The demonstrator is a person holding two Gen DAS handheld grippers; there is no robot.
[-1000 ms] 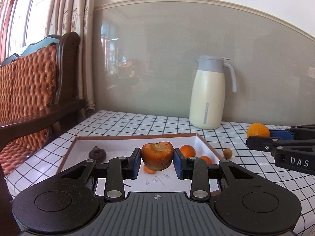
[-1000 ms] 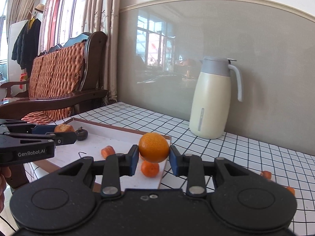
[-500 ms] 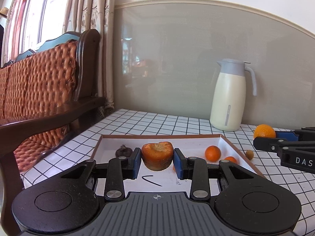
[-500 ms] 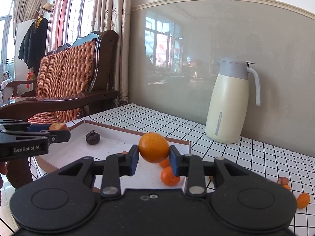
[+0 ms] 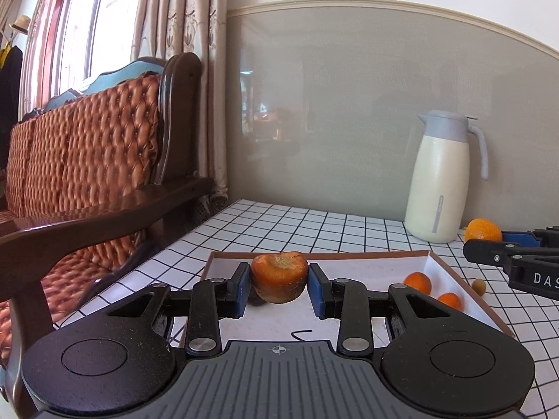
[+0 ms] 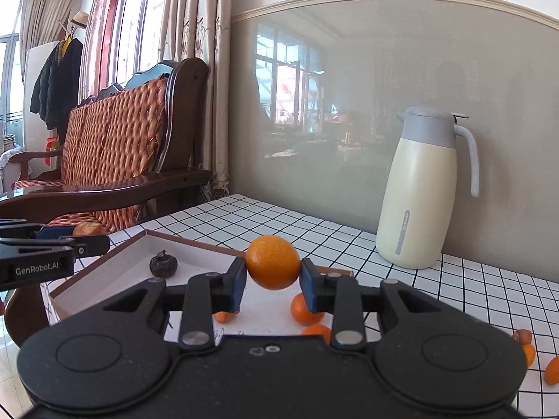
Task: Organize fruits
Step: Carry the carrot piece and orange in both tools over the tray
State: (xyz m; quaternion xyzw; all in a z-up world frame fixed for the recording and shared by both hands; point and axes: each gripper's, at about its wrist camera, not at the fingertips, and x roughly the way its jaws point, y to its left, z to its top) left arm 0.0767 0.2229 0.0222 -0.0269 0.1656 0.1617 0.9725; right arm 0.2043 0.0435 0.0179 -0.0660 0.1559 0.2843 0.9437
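Glossy wooden armrest (image 5: pixel 115 216), matt jug (image 5: pixel 438 181)

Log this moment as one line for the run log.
left gripper: shut on persimmon | right gripper: shut on orange | both over tray | tray holds dark fruit, small oranges

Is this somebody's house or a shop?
Most likely a home's living or dining room: a carved wooden sofa with cushions, long curtains by a window, and a thermos jug on the checked table.
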